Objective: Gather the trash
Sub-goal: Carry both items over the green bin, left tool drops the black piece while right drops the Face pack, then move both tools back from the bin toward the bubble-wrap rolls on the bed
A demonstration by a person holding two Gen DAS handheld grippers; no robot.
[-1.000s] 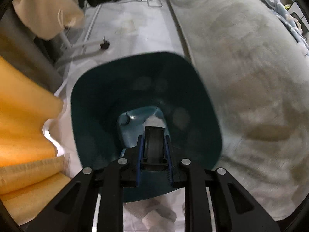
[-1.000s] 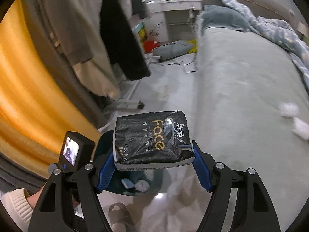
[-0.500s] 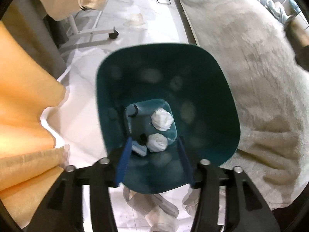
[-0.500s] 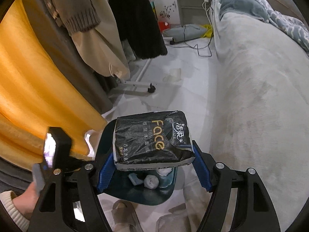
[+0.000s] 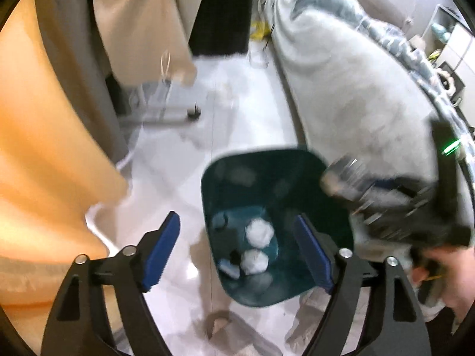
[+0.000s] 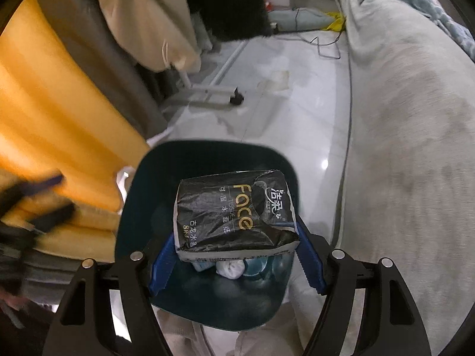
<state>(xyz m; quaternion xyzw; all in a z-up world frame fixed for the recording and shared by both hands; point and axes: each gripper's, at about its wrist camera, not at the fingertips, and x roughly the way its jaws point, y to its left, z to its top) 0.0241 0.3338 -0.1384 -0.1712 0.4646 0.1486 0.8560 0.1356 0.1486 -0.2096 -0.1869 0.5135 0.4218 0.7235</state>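
Trash bin of dark teal plastic [image 6: 207, 160] stands on the pale tiled floor [image 6: 267, 112] beside the grey-covered bed [image 6: 409, 136]. Above its mouth, the right claw [image 6: 234, 256] grips a black crinkled tissue pack [image 6: 234, 213], which hides much of the bin's inside. White crumpled tissue balls [image 5: 259, 231] lie at the bottom. The left claw [image 5: 237, 250] hangs spread wide, holding nothing; its view is blurred.

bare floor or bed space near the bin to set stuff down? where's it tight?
Free: the pale tiled floor between the teal bin and the rack foot, and the grey bed cover right of the bin. Tight: the bin bottom holds tissue wads, with the tissue pack in the right gripper above it; slippers crowd the near floor.
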